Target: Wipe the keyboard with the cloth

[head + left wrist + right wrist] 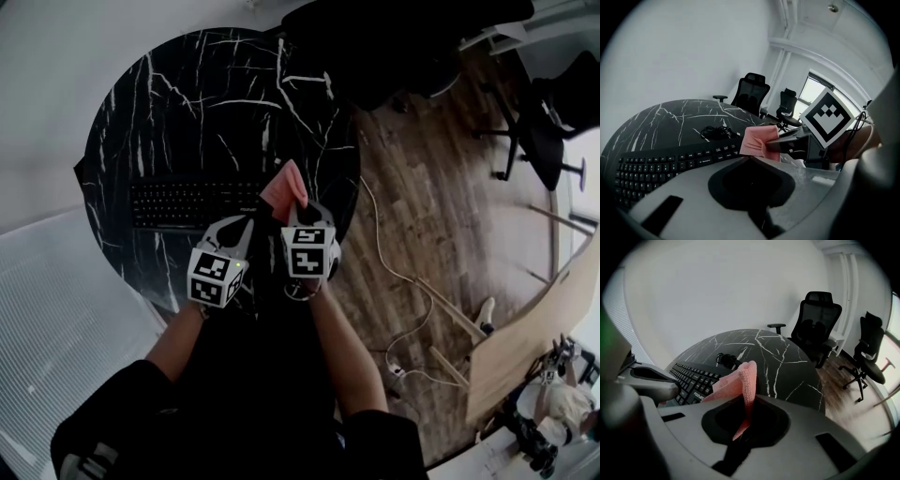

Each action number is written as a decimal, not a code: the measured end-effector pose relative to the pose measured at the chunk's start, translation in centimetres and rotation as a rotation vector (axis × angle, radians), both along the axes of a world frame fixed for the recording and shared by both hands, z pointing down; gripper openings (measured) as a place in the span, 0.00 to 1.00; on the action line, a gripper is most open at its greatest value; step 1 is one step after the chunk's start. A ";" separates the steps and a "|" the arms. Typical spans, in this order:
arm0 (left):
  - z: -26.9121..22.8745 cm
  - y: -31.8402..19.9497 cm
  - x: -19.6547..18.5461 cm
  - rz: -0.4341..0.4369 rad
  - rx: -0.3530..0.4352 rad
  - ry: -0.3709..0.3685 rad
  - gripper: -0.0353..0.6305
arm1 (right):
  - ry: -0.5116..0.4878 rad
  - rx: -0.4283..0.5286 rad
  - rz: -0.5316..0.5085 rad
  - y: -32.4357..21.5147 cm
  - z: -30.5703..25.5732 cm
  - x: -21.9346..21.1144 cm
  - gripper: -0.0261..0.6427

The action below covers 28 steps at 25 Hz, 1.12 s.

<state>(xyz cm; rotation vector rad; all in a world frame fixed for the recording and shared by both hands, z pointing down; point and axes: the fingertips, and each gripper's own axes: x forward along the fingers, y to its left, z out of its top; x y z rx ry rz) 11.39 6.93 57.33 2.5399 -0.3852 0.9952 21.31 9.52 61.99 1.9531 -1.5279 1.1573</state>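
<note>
1. head view: the black keyboard lies on the round marbled surface. the pink cloth is at the keyboard's right end, pinched in the right gripper. the left gripper is just beside it, over the keyboard's near edge. a pale cable trails across the wood floor.
2. left gripper view: its jaws are together with nothing between them. a coiled black cord, which the head view does not make out, lies beyond the keyboard.
3. right gripper view: the jaws are closed on a fold of the cloth, which stands up over the keyboard's end. the left gripper hides the keyboard's near corner. two office chairs stand behind the surface.
</note>
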 end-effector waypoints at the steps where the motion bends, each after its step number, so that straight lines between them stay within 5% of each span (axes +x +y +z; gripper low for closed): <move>1: 0.0 0.2 0.2 0.006 0.000 0.001 0.05 | 0.000 -0.004 0.009 0.4 0.1 0.3 0.05; 7: -0.1 1.2 0.7 0.027 0.000 0.000 0.05 | -0.022 -0.006 0.068 2.0 0.3 1.7 0.05; 13: -1.1 0.1 -0.3 0.007 0.017 0.012 0.05 | -0.046 0.119 0.070 0.3 -3.3 0.8 0.05; 19: -2.7 -2.3 -3.1 -0.080 0.038 0.035 0.05 | -0.076 0.272 -0.035 -4.6 -9.0 -3.2 0.05; 28: -4.6 -8.0 -12.7 -0.261 0.095 0.023 0.05 | -0.110 0.332 -0.240 -12.3 -11.8 -13.3 0.05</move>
